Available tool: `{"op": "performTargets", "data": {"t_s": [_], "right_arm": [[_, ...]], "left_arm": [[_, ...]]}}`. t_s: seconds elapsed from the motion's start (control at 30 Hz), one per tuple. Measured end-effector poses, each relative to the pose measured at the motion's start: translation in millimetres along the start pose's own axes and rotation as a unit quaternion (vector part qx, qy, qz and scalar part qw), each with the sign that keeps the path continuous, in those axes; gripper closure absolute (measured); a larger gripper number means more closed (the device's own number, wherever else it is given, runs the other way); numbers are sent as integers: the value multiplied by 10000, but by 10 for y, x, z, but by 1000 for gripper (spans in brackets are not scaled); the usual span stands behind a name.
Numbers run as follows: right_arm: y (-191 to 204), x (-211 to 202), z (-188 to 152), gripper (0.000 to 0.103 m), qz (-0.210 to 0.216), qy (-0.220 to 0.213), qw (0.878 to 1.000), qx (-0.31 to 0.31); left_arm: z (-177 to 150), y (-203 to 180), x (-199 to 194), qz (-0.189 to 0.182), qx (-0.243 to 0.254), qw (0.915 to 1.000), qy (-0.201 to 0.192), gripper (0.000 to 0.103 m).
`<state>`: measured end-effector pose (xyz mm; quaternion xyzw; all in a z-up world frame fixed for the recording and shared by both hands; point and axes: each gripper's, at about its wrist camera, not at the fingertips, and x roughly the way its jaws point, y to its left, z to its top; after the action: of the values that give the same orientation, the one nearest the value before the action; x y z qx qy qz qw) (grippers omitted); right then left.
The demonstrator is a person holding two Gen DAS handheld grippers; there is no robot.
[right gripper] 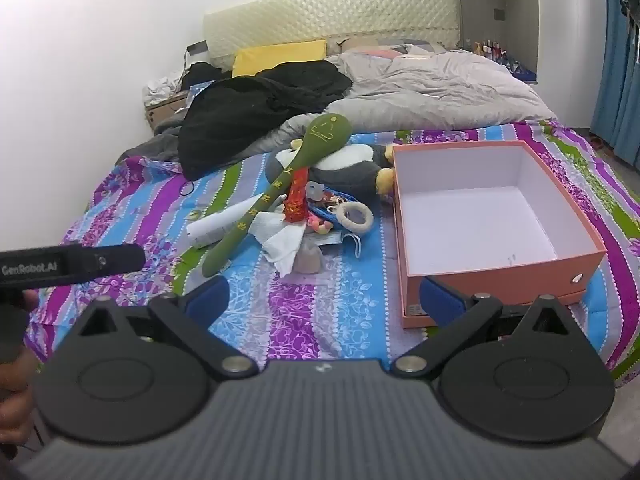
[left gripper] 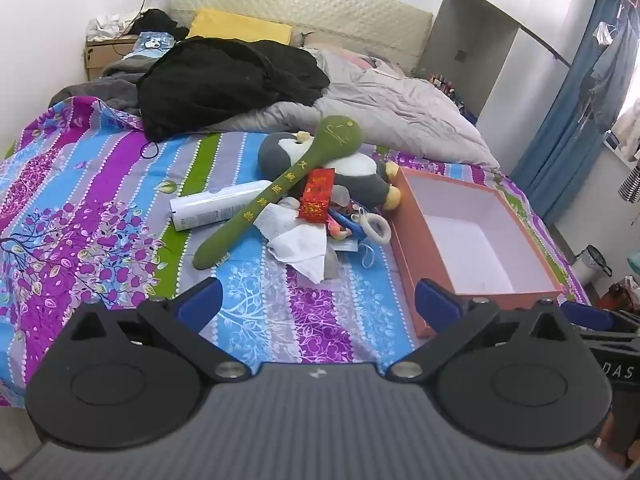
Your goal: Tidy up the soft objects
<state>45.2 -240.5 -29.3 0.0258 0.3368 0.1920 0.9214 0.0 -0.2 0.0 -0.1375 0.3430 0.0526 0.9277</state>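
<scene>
A pile lies mid-bed: a long green plush stick (left gripper: 280, 188) (right gripper: 276, 196) leans across a grey and white penguin plush (left gripper: 360, 172) (right gripper: 352, 168). A red packet (left gripper: 316, 196) (right gripper: 296, 196), crumpled white tissue (left gripper: 300, 244) (right gripper: 282, 246), a white tube (left gripper: 216, 208) (right gripper: 224, 220) and a white ring (left gripper: 376, 228) (right gripper: 354, 216) surround them. An orange box (left gripper: 412, 256) (right gripper: 496, 276) with a white inside stands open to the right. My left gripper (left gripper: 318, 304) and right gripper (right gripper: 324, 298) hover open over the bedspread, short of the pile, holding nothing.
A black garment (left gripper: 224, 80) (right gripper: 256, 112), a grey duvet (left gripper: 392, 104) (right gripper: 440, 84) and a yellow pillow (left gripper: 240, 26) lie toward the headboard. The left gripper's body (right gripper: 72, 264) juts in at the right view's left edge, with a hand below it. Blue curtains (left gripper: 568, 128) hang right.
</scene>
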Motion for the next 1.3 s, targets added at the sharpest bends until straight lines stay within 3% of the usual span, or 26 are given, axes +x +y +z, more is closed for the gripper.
{"op": "performTargets", "data": {"t_s": [1.3], "right_arm": [[-49,-27,3,0,18,85,9997,241]], "left_arm": [[-2,-76,-11,-288,154,9993,157,0]]}}
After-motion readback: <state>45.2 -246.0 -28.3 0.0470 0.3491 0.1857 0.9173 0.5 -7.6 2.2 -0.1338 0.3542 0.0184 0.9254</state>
